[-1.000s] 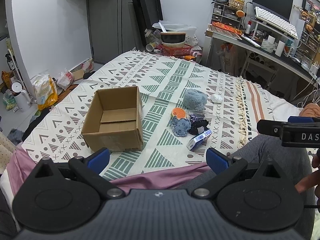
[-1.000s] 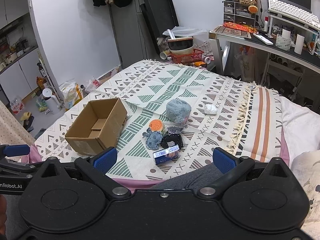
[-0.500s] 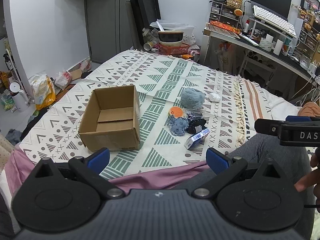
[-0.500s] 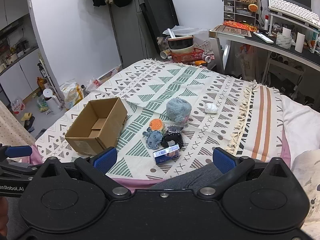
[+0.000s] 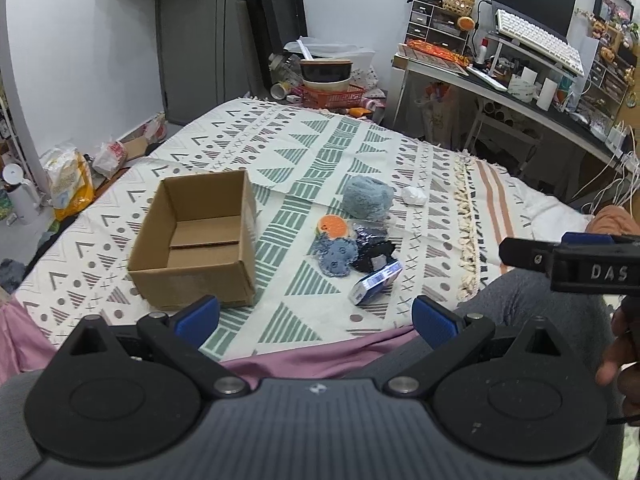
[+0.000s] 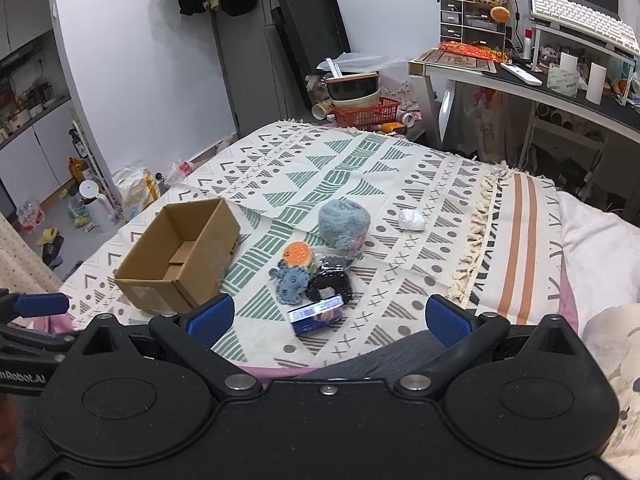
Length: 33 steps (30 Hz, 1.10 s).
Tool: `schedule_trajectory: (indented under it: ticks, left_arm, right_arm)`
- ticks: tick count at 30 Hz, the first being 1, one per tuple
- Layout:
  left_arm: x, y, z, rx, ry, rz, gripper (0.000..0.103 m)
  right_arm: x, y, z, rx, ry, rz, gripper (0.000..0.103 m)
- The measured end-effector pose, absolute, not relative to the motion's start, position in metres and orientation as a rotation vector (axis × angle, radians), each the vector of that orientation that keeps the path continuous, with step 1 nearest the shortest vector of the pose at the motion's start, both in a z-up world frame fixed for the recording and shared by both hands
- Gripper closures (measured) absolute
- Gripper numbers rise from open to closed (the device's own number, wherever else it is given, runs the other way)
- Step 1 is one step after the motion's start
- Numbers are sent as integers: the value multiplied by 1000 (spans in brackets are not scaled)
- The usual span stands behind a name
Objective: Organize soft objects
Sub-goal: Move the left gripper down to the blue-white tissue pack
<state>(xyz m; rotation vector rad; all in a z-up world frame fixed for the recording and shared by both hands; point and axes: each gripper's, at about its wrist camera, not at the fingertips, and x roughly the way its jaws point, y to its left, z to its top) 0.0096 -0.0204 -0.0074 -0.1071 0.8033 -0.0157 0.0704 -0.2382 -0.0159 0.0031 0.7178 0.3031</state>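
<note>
An empty open cardboard box (image 5: 196,236) (image 6: 180,252) sits on the patterned bedspread. To its right lies a small heap: a fluffy blue-grey bundle (image 5: 367,197) (image 6: 344,222), an orange round piece (image 5: 332,226) (image 6: 298,253), a blue knitted toy (image 5: 336,256) (image 6: 291,282), a black soft item (image 5: 372,254) (image 6: 330,284) and a blue-white packet (image 5: 376,282) (image 6: 318,313). A white crumpled wad (image 5: 414,196) (image 6: 411,221) lies farther right. My left gripper (image 5: 316,316) and right gripper (image 6: 326,318) both hang open above the bed's near edge, holding nothing.
A person's grey-clad knee (image 5: 532,300) rests on the bed at the near right, with a hand (image 5: 620,344) by the other gripper. A cluttered desk (image 6: 560,92) stands at the back right. A red basket with bowls (image 6: 366,110) sits beyond the bed. Bags lie on the floor at the left (image 5: 70,186).
The left wrist view has drifted a little, so the box and heap sit slightly farther left in frame. The right gripper has barely moved. Both stay open.
</note>
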Motion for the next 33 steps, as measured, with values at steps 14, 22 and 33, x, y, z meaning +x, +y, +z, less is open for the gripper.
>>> schedule_trajectory:
  ticks: [14, 22, 33]
  left_arm:
    - [46, -28, -25, -131, 819, -33, 2]
    - [65, -32, -41, -147, 852, -50, 2]
    - [89, -42, -67, -166, 915, -61, 4]
  right_arm:
    - [106, -250, -40, 54, 788, 305, 0]
    - [128, -258, -50, 99, 826, 295, 0]
    - [155, -264, -69, 161, 875, 309, 0]
